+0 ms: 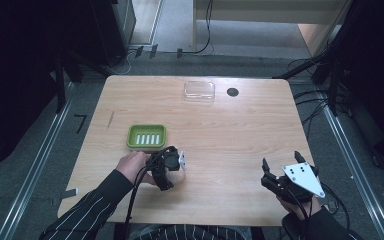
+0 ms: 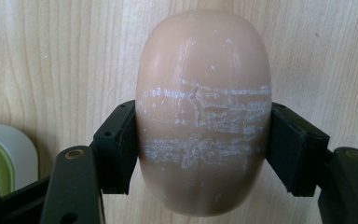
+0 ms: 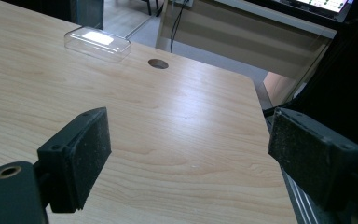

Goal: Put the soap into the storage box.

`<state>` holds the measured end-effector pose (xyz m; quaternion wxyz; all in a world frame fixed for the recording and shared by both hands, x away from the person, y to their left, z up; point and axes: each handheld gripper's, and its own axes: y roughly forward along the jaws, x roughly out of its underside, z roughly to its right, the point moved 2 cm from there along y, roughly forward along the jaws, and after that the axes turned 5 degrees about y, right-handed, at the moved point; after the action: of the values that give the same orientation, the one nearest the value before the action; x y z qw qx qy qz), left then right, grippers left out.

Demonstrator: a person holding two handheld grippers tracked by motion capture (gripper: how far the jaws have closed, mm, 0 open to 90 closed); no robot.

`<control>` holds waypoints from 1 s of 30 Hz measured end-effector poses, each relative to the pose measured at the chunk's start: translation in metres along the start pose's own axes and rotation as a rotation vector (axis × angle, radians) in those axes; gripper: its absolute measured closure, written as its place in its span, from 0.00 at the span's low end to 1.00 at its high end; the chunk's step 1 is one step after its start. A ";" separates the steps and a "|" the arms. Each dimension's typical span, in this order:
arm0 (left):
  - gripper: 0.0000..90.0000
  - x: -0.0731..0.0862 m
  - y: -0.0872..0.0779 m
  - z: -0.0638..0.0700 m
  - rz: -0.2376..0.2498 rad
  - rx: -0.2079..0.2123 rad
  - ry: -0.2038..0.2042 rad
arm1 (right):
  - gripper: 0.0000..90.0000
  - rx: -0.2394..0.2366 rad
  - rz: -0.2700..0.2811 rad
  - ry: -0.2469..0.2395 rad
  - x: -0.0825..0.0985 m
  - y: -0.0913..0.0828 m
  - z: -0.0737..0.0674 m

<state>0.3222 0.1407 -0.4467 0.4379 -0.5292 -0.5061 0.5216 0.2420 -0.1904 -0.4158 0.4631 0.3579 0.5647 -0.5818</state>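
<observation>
Two grippers low over the wooden table (image 1: 230, 130). Nearest, left gripper (image 2: 200, 140) clamped across the middle of a beige oval soap bar (image 2: 203, 112) — pads flat on both long sides, white scuff bands between them. Probably firm, smooth, a little slippery; best held at the widest part, as here. Right gripper (image 3: 186, 149) spread wide, holding nothing. Just beyond the left hand, green soap dish (image 1: 146, 136) with white slots. Farthest, clear plastic lid (image 1: 199, 92) beside a round cable hole (image 1: 232, 92).
</observation>
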 end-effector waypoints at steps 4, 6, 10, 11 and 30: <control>0.37 0.004 -0.003 -0.002 0.004 -0.007 -0.002 | 0.15 0.003 0.001 0.012 0.000 -0.001 0.001; 0.37 0.005 -0.004 -0.002 0.007 -0.004 0.003 | 0.15 0.000 0.001 0.007 0.000 -0.001 0.001; 0.37 0.007 -0.005 -0.003 0.004 -0.001 0.004 | 0.15 -0.001 -0.004 0.000 0.000 0.000 0.000; 0.37 0.009 -0.007 -0.005 0.011 -0.003 -0.003 | 0.15 0.001 -0.007 0.009 0.000 0.000 0.000; 0.37 0.029 -0.013 -0.016 0.006 -0.010 0.001 | 0.15 0.004 -0.003 0.006 0.001 -0.001 0.001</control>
<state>0.3357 0.1721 -0.4354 0.4339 -0.5334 -0.5067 0.5201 0.2411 -0.1919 -0.4159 0.4599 0.3597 0.5652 -0.5827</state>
